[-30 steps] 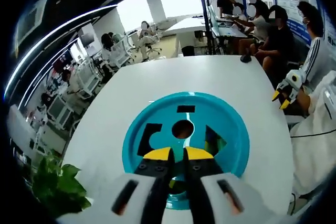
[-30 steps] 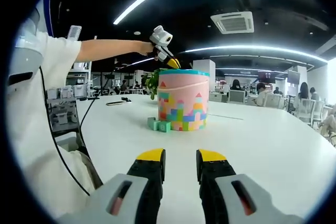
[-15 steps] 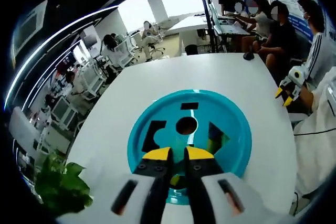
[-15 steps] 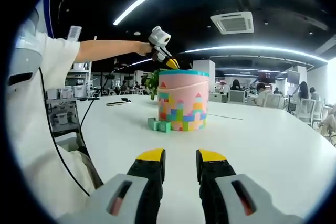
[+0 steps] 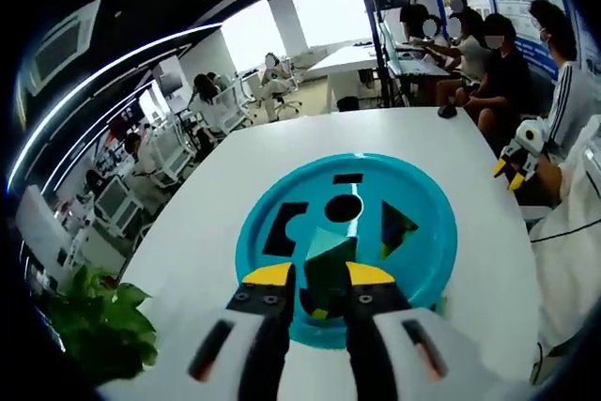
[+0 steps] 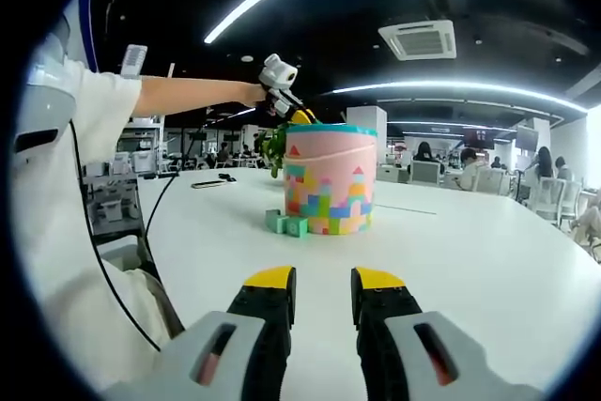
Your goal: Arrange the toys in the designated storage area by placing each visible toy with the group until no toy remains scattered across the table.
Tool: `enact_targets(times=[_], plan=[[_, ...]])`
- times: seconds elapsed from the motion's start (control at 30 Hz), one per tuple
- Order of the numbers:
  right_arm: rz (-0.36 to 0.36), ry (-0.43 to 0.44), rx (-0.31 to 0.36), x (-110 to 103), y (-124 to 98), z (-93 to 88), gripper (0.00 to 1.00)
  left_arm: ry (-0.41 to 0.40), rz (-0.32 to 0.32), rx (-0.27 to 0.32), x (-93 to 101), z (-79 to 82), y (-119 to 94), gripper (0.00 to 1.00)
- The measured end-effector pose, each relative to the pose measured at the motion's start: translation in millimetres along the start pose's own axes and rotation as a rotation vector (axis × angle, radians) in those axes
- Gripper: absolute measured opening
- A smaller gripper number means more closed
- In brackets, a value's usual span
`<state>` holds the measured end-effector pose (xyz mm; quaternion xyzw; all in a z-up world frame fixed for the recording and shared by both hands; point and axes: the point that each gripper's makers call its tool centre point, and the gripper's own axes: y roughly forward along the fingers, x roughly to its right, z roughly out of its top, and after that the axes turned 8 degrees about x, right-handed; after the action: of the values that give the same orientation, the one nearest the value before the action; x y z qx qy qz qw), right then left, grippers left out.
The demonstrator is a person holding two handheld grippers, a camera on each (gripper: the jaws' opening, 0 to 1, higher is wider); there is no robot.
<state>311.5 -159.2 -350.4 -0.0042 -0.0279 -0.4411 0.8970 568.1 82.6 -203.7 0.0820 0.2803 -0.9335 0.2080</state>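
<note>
Since the earlier frame, the left gripper (image 5: 315,276) has spread its yellow-tipped fingers apart over the teal lid (image 5: 427,232), where a green block (image 5: 331,255) now shows between them. That glossy round lid, cut with square, round and triangular holes, caps the pink bucket (image 6: 329,180), a smooth cylinder printed with coloured bricks, and two green cubes (image 6: 286,223) rest touching its base. Bare white desk (image 6: 488,260) spreads wide around the bucket. Low over the desk, the right gripper (image 6: 322,281) holds its fingers slightly parted, gripping nothing.
</note>
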Motion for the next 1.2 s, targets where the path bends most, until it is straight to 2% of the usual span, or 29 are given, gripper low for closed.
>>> enact_targets(times=[0.03,0.07,0.17,0.3,0.43,0.5,0.63,0.7,0.8,0.83,0.9,0.93,0.97,1.03,1.07,1.2], plan=[[0.0,-0.001,0.0,0,0,0.5,0.23,0.019,-0.007,0.028,1.5,4.4,2,0.26],[0.001,-0.002,0.0,0,0,0.7,0.23,0.019,-0.008,0.028,1.0,4.1,2,0.3],[0.004,-0.004,0.0,-2,1,1.2,0.23,0.035,0.011,0.017,-0.7,4.3,8,0.3],[0.005,-0.003,-0.001,-2,1,0.9,0.23,0.043,-0.005,0.014,3.7,6.2,17,0.31],[0.001,-0.001,0.0,-1,0,0.9,0.23,0.003,-0.02,-0.022,8.1,-0.3,27,0.27],[0.0,-0.001,0.0,-1,0,0.6,0.23,-0.013,-0.009,-0.013,6.1,1.2,28,0.22],[-0.001,0.002,0.0,0,-1,-0.7,0.23,-0.037,-0.01,0.01,5.3,-0.4,27,0.22],[-0.003,0.006,-0.001,1,-2,-1.7,0.23,-0.058,-0.019,0.053,8.0,-0.2,24,0.21],[-0.004,0.007,-0.001,2,-1,-2.2,0.23,-0.119,-0.037,0.158,8.2,8.3,21,0.19],[-0.003,0.007,-0.002,2,-1,-2.4,0.23,-0.159,-0.08,0.21,14.8,16.3,18,0.2],[-0.003,0.007,-0.003,1,-1,-2.6,0.23,-0.158,-0.083,0.292,16.6,30.0,13,0.2],[-0.002,0.007,-0.004,1,0,-2.7,0.23,-0.161,-0.101,0.304,18.8,32.0,12,0.2],[-0.001,0.007,-0.005,1,0,-3.1,0.23,-0.16,-0.148,0.303,27.3,32.9,13,0.2],[0.003,0.004,-0.005,-1,2,-2.6,0.23,-0.147,-0.149,0.29,31.3,31.0,17,0.2],[0.006,0.004,-0.005,-2,3,-2.0,0.23,-0.122,-0.2,0.291,39.4,30.6,21,0.2],[0.012,-0.002,-0.005,-4,4,-1.1,0.23,-0.097,-0.231,0.306,60.6,31.7,35,0.2]])
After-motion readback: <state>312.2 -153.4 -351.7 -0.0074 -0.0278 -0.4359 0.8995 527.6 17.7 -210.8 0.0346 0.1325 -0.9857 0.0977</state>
